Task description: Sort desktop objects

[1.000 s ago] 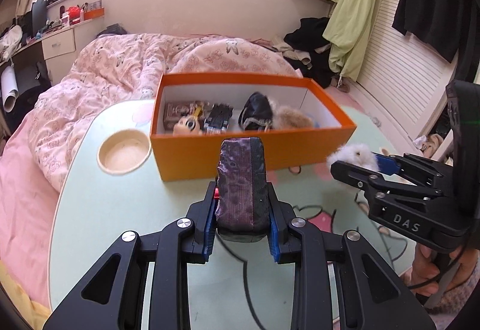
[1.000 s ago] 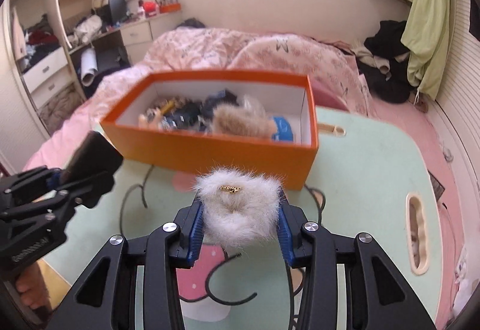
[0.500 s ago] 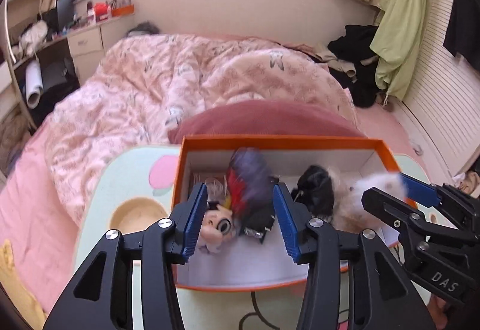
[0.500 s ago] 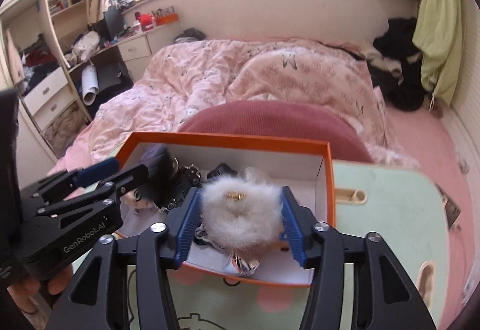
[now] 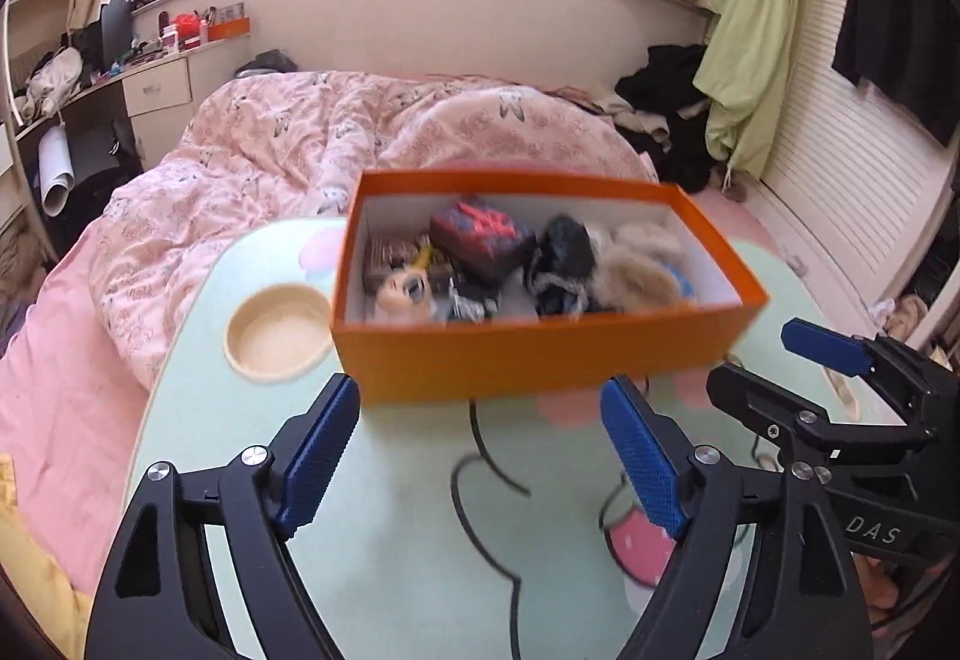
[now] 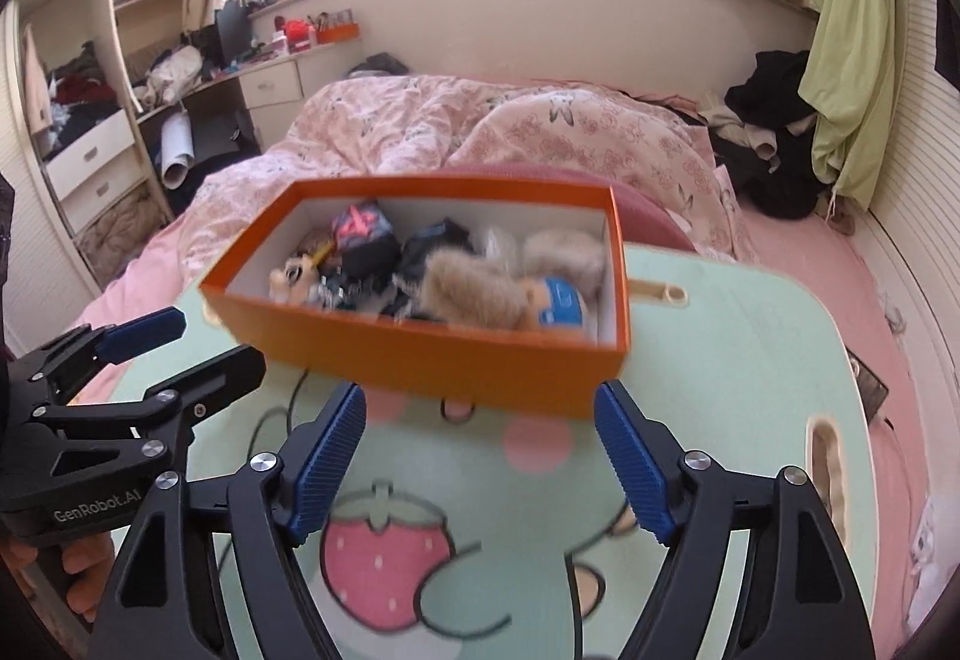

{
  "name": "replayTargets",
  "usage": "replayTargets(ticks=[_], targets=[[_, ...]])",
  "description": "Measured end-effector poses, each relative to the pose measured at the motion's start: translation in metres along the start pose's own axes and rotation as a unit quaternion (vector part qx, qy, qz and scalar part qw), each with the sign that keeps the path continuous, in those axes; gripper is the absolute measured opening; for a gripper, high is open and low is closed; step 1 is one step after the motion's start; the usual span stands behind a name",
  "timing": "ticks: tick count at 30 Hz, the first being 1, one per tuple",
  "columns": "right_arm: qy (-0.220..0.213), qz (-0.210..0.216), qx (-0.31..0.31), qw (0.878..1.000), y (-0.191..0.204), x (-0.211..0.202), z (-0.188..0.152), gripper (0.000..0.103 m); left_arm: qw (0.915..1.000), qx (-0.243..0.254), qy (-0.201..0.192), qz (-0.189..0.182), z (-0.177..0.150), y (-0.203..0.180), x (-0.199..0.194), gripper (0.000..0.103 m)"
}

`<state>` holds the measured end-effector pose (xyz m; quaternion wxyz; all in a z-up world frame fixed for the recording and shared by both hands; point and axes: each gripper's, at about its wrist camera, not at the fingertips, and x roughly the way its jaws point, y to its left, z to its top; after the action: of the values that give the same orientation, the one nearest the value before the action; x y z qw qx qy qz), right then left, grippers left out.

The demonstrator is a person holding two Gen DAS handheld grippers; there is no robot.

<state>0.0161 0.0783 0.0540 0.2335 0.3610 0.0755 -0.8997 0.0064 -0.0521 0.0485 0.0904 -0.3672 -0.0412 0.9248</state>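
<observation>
A: Left wrist view: the left claw (image 5: 474,450) is empty, jaws opening, just in front of the orange box (image 5: 540,360). The purple pouch (image 5: 480,237) lies inside.

B: Right wrist view: the right claw (image 6: 477,456) likewise, opening and empty. The worktop (image 6: 720,360) near the orange box looks cleared; the contents blur, and I can't pick out the white fluffy piece.

Pink floral duvet (image 5: 360,144) on bed beyond table's far edge; green garment (image 6: 852,60) hanging at right; cluttered desk (image 6: 264,78) under window; dark clothes heap (image 5: 666,108).
</observation>
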Motion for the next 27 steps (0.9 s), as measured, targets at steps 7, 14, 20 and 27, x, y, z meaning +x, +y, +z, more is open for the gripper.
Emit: replayTargets(ticks=[7,14,20,27], targets=[[0.034,-0.036,0.004,0.999,-0.010,0.006,-0.044,0.080,0.9988,0.022,0.043,0.009,-0.035,-0.016,0.018,0.083],[0.072,-0.063,0.034,0.995,-0.028,0.026,-0.060,0.103,0.9966,0.032,0.067,0.036,-0.044,-0.019,0.031,0.099],[0.061,-0.061,0.026,0.996,-0.028,0.023,-0.065,0.103,0.9962,0.027,0.072,0.040,-0.043,-0.016,0.032,0.103],[0.061,-0.061,0.026,0.996,-0.028,0.023,-0.065,0.103,0.9962,0.027,0.073,0.039,-0.043,-0.017,0.031,0.103]])
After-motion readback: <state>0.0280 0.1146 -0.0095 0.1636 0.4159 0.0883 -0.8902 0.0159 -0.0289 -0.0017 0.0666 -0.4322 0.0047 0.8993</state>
